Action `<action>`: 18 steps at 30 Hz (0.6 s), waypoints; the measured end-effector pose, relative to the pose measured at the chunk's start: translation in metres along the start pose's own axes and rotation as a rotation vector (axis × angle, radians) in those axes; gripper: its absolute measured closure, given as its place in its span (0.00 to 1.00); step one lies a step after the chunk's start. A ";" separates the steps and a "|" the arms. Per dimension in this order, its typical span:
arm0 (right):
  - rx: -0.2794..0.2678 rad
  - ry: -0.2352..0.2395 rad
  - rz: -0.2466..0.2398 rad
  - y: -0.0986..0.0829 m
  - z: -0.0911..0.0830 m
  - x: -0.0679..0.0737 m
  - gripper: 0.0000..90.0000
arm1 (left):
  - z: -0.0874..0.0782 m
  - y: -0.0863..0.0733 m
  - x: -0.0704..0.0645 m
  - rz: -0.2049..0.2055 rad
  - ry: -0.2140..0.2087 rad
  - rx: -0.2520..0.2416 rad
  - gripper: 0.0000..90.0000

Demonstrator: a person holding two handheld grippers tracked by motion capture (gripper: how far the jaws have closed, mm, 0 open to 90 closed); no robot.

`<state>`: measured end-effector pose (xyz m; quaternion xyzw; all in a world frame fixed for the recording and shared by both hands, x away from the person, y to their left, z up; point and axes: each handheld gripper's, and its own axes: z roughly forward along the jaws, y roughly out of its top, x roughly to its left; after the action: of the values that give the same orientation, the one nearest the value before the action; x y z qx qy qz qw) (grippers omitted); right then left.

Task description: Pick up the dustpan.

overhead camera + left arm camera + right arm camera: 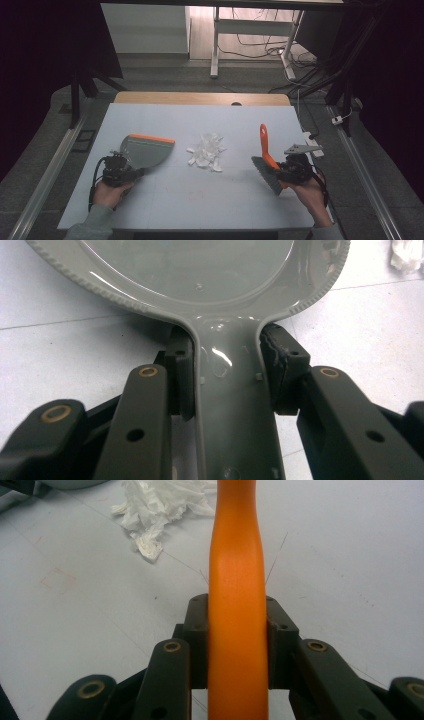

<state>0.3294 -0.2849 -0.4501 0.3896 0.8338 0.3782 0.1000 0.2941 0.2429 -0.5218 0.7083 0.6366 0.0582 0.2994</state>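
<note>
Where white table spans high view: grey dustpan, orange-lipped, left of centre, handle clamped in left gripper, jaws closed on it. Brush, orange handle, right side, pinched by right gripper. Crumpled white paper scraps between, touching neither.

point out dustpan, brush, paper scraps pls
dustpan (145, 150): high view, on its grey pan.
brush (263, 137): high view, on its orange handle.
paper scraps (206, 150): high view, on the middle of the white pile.
</note>
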 end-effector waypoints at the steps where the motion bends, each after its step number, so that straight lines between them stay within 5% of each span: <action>1: -0.001 -0.001 0.000 0.000 0.000 0.000 0.78 | -0.001 0.000 0.000 0.001 0.000 -0.004 0.68; 18: -0.008 -0.003 0.003 0.000 -0.001 -0.001 0.78 | -0.012 -0.003 0.008 0.033 -0.038 -0.090 0.68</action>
<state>0.3292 -0.2861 -0.4491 0.3910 0.8315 0.3811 0.1020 0.2876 0.2549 -0.5155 0.7055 0.6158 0.0782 0.3419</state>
